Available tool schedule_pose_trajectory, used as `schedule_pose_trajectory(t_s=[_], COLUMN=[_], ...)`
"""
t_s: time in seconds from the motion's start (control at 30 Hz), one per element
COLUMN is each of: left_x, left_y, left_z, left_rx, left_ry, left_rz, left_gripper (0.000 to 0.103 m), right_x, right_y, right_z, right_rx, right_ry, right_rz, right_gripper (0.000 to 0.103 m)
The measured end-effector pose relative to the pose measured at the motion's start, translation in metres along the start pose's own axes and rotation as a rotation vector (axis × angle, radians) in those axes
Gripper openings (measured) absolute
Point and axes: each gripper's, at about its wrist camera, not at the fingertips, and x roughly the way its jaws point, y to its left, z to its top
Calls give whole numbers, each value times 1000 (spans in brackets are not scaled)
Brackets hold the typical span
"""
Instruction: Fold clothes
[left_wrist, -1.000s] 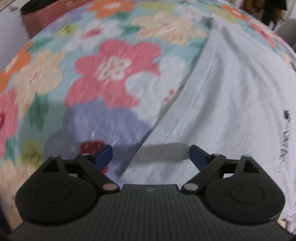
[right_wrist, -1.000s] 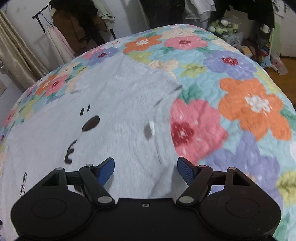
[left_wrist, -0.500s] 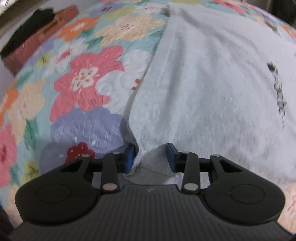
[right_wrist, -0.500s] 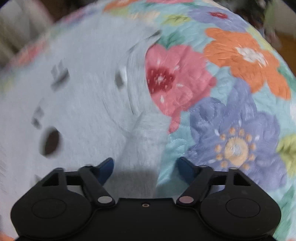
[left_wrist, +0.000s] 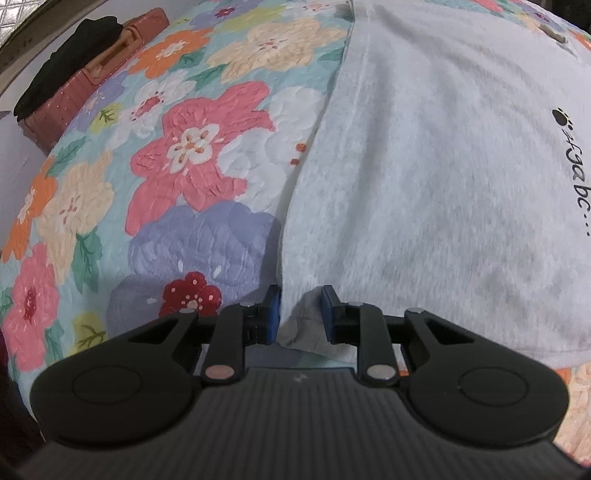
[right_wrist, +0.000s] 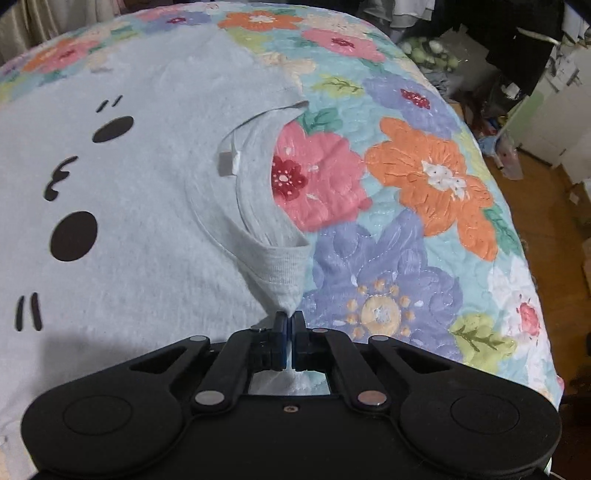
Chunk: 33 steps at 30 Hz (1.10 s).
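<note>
A light grey T-shirt (left_wrist: 424, 166) with black print lies flat on a flowered bedspread (left_wrist: 184, 147). My left gripper (left_wrist: 300, 314) is at the shirt's near left corner. Its jaws are closing, and a bunched fold of grey cloth fills the gap between the blue pads. In the right wrist view the same T-shirt (right_wrist: 147, 258) shows a cartoon face and its neckline (right_wrist: 258, 177) with a small label. My right gripper (right_wrist: 290, 321) is shut on a pinched point of ribbed cloth beside the neckline, which rises off the bedspread (right_wrist: 424, 184).
A pink quilted case (left_wrist: 92, 74) with a black garment (left_wrist: 62, 70) on it lies past the bed's far left edge. On the right the bed ends above a wooden floor (right_wrist: 546, 229), with boxes, bags and hanging clothes (right_wrist: 517, 55) beyond.
Both grippers went from wide open to closed on the shirt: the left on its near corner, the right on cloth beside the neckline. The right one came down closer to the cloth.
</note>
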Motion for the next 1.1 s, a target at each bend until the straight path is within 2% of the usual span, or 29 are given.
schedule_pose_trajectory(t_s=[0.07, 0.13, 0.17, 0.2, 0.23, 0.27, 0.3, 0.4, 0.57, 0.67, 0.73, 0.83, 0.93, 1.1], left_x=[-4, -12, -18, -25, -31, -37, -42, -57, -74, -89, -99, -112, -126, -148], left_y=[3, 4, 3, 1, -1, -4, -6, -14, -33, -56, -69, -83, -96, -111], left_z=[0, 0, 0, 1, 1, 1, 1, -3, -17, -20, -24, -30, -41, -53], left_rx=[-19, -28, -18, -7, 4, 14, 24, 51, 113, 172, 191, 161, 131, 44], left_ry=[-6, -26, -45, -65, -85, -98, -110, -147, -236, -305, -340, -343, -328, -344], left_rz=[-9, -20, -20, -18, -16, 4, 29, 75, -10, 9, -23, -113, -167, -195], left_gripper=[31, 47, 52, 59, 68, 72, 75, 84, 87, 90, 93, 96, 96, 96], right_x=[-11, -28, -40, -54, -67, -80, -88, -113, -136, -145, -151, -157, -160, -169], right_y=[8, 11, 11, 11, 15, 20, 26, 46, 79, 95, 102, 110, 114, 111], right_z=[-4, -6, -10, -15, -20, -26, -28, -39, -58, -68, -73, -77, -81, -90], right_rx=[-21, -3, 46, 104, 117, 130, 122, 71, -45, -115, -129, -124, -119, -96], right_ry=[-42, -94, -117, -151, -186, -220, -231, -282, -285, -289, -291, -273, -278, -265], right_rz=[-27, 10, 65, 149, 246, 344, 390, 429, 359, 354, 351, 363, 385, 403], right_gripper=[5, 22, 46, 62, 64, 66, 70, 78, 86, 86, 86, 86, 86, 86])
